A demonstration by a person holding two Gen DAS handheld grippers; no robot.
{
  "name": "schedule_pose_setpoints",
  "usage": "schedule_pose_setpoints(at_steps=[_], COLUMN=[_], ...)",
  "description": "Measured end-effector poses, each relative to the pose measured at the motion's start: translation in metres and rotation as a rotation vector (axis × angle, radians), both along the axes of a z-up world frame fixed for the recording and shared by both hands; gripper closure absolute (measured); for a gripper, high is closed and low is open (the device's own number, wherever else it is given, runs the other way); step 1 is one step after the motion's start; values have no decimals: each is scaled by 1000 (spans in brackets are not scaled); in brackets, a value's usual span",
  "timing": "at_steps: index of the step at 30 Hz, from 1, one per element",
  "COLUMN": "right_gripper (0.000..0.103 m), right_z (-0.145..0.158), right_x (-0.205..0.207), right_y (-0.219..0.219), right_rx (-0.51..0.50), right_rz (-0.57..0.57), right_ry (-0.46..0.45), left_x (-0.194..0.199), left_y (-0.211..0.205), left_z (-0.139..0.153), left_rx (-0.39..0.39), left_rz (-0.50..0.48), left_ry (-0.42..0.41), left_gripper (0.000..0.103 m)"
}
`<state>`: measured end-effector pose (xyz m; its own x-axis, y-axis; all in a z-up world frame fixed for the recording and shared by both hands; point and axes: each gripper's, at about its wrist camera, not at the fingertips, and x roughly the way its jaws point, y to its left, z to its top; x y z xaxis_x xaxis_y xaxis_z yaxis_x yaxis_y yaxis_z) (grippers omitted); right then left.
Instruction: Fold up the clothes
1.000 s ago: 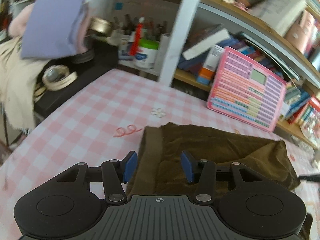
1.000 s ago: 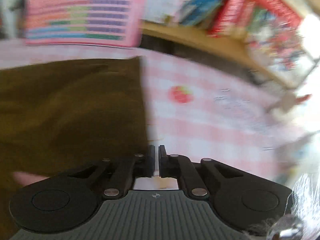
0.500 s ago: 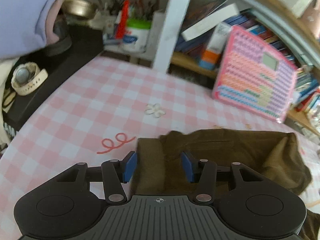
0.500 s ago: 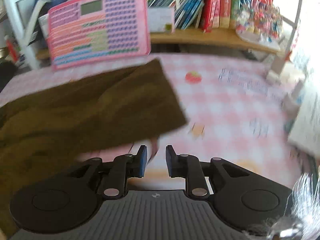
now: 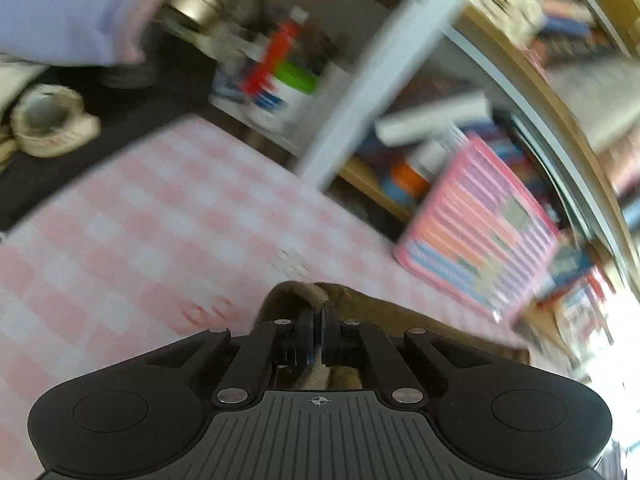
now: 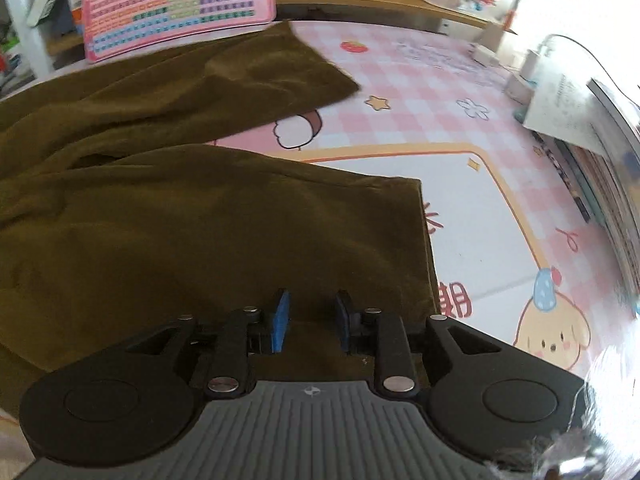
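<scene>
Left gripper [image 5: 318, 330] — jaws pressing together, pinching a bunched edge of the brown garment [image 6: 208, 216]. Right gripper [image 6: 310, 322] — jaws just opening, hovering spread over the garment lying on the desk [image 6: 460, 200].

Open checked tablecloth [image 5: 132, 216] lies clear left of the brown garment [image 6: 200, 220], while the pink board [image 6: 176, 0], shelf post [image 5: 376, 76] and stacked books [image 6: 592, 168] close off the far and right sides.
</scene>
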<state>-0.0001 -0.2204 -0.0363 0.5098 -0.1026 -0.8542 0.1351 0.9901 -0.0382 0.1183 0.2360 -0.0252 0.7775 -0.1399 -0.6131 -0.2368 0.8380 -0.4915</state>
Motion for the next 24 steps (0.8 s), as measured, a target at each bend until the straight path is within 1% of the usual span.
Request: schedule_pose_setpoints(at_steps=[1,3,6,8,10,11,15,20,22,24], right_gripper=[80,79,78,78,76,76,76,76,76,76], right_z=[0,-1,-1,-1,-1,-1,-2,-3,-4,-4], right_x=[0,0,1,1,1,1,0,-2,-3,-5], right_y=[2,6,8,8,8,8,11,12,13,14], right_rx=[-13,-39,-55,-54,-62,-67,-69,-74,-75,-76], right_rz=[-2,-1,-8,-20,-23,-24,-40,-53,-57,-64], right_ry=[-3,-4,2,-1,-7,-9,-16,-38,-47,-55], left_x=[8,26,31,29,19,11,-21,-60,-70,-75], left_y=[5,10,9,10,13,14,17,7,-2,-13], left_z=[-9,-32,-38,-37,-31,-28,-20,-14,-13,-14], left_rx=[18,52,58,44,38,36,-9,-46,-37,17], left_rz=[-1,-33,-59,-79,-102,-107,-141,-186,-217,-244], left_ry=[31,99,92,87,69,55,36,34,45,62], left_gripper=[101,100,93,85,68,66,64,64,64,65])
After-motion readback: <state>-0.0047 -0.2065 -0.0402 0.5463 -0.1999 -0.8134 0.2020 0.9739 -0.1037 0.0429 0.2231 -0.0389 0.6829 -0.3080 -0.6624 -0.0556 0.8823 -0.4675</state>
